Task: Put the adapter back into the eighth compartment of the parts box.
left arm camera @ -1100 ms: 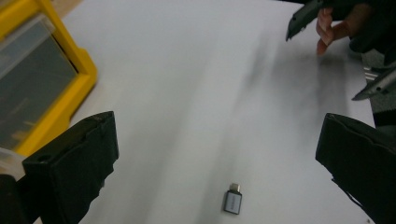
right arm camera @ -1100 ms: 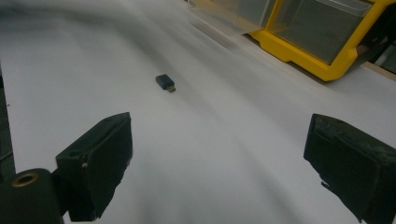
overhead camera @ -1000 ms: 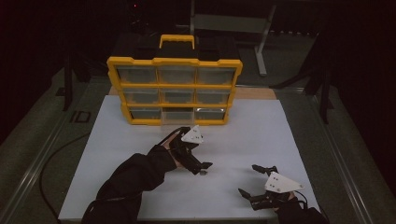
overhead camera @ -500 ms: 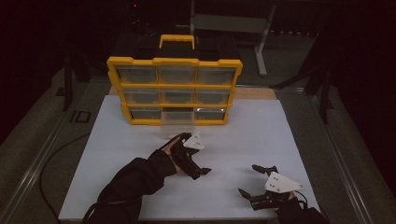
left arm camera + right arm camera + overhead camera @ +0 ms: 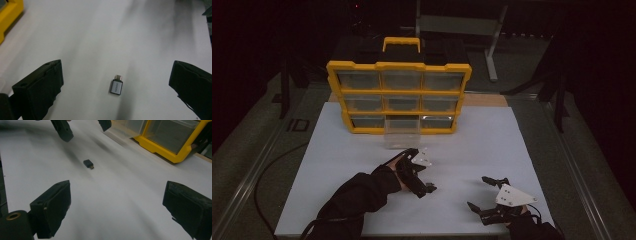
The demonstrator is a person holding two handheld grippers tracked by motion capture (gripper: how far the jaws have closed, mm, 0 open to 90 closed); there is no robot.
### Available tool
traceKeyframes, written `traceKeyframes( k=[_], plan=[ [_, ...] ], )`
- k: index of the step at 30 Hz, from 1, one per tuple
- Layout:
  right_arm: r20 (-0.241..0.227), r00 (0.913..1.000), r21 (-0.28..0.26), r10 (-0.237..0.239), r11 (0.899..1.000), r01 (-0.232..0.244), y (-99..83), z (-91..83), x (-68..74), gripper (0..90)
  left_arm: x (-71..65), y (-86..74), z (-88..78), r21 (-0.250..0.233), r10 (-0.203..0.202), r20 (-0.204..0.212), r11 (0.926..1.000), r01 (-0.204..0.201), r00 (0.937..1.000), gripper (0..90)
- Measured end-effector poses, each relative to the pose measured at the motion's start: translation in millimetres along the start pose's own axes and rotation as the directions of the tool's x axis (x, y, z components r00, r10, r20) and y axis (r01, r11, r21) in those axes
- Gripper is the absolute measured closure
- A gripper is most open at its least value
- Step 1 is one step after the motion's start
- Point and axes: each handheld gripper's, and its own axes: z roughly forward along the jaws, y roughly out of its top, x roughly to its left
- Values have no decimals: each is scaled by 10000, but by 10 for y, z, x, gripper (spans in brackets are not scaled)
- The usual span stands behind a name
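Jaws of the left gripper (image 5: 116, 82) gape wide and empty over the small adapter (image 5: 116, 86), having drawn back from the open drawer (image 5: 402, 134), so pickup seems next.

We seem to be in a workshop or lab; a white sheet (image 5: 362, 150) covers the work table; a yellow parts organiser (image 5: 399, 97) with clear drawers stands on it; a cable (image 5: 267, 175) trails beside the table; metal stands (image 5: 492, 45) rise in the unlit dark behind.
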Motion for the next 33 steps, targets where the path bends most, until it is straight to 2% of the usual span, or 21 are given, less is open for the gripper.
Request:
traceKeyframes(
  k=[5, 16, 26, 30, 33],
  plan=[
    [0, 10000, -6, -32, 10000, 32, 1, 1, 0, 81, -20, -54, 106, 453, 23, 124, 9990, -29, 9999, 0],
    [-8, 10000, -18, 4, 10000, -4, 1, -2, -1, 81, -34, -112, 196, 604, 20, 171, 9982, -30, 9999, 13],
    [6, 10000, -9, -14, 10000, 14, 0, 1, -1, 81, -42, -150, 242, 832, 197, 317, 9963, -223, 9993, 126],
    [-8, 10000, -3, -1, 10000, 1, 0, 2, -1, 81, -49, -165, 252, 920, 361, 235, 9950, -381, 9991, 151],
    [-18, 10000, 11, -6, 10000, 6, 0, 3, 0, 80, -52, -178, 263, 962, 486, 207, 9941, -504, 9986, 202]
  ],
)
